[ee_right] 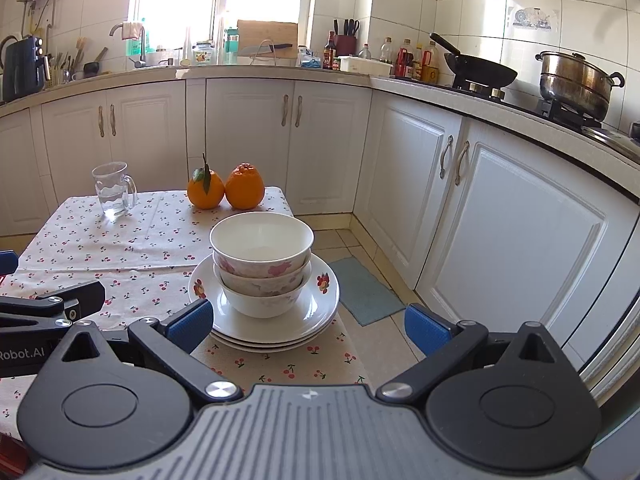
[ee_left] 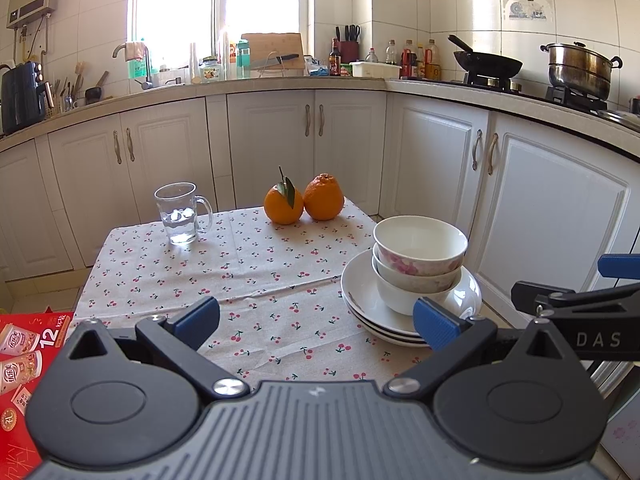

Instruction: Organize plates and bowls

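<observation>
Three white bowls with pink flowers (ee_left: pixel 420 258) (ee_right: pixel 262 258) are nested in a stack on three stacked white plates (ee_left: pixel 360 296) (ee_right: pixel 320 304) at the table's near right corner. My left gripper (ee_left: pixel 316 320) is open and empty, above the tablecloth just left of the stack; its right fingertip overlaps the plates' near rim. My right gripper (ee_right: pixel 308 324) is open and empty, just in front of the stack; its left fingertip is at the plates' left rim. Each gripper shows at the edge of the other's view.
The small table (ee_left: pixel 240 280) has a cherry-print cloth. A glass mug with water (ee_left: pixel 182 214) (ee_right: pixel 114 190) and two oranges (ee_left: pixel 304 204) (ee_right: pixel 226 188) stand at its far side. A red carton (ee_left: pixel 24 352) lies left. White cabinets and a floor mat (ee_right: pixel 364 292) are beyond.
</observation>
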Demonstrator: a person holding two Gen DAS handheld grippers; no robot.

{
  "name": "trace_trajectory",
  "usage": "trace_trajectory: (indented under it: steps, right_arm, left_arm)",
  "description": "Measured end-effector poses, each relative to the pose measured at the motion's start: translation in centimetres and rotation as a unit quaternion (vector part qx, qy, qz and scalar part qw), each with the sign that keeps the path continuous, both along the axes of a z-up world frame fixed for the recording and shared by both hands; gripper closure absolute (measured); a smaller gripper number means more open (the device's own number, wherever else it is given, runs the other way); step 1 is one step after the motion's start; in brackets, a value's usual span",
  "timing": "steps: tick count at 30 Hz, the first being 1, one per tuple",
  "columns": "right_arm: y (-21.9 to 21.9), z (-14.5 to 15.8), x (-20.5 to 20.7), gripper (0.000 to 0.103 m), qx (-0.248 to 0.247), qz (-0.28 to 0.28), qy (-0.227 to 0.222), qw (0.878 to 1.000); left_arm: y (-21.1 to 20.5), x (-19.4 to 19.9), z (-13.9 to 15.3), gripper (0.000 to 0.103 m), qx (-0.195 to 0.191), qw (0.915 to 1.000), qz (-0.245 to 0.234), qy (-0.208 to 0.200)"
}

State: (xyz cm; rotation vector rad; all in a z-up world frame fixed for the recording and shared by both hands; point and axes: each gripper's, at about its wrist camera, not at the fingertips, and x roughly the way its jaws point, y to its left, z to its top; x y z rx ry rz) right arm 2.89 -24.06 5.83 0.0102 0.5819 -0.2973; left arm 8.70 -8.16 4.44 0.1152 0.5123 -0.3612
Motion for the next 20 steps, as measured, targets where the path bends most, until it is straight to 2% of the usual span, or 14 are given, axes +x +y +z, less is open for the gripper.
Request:
trace_trajectory:
  steps: [20]
  right_arm:
    - [0.0,-0.03,0.03,0.0,-0.002,-0.002,0.0,1.0]
  left_arm:
    - [-0.06,0.13,0.04,0.001,0.002,1.0,-0.003,0.001]
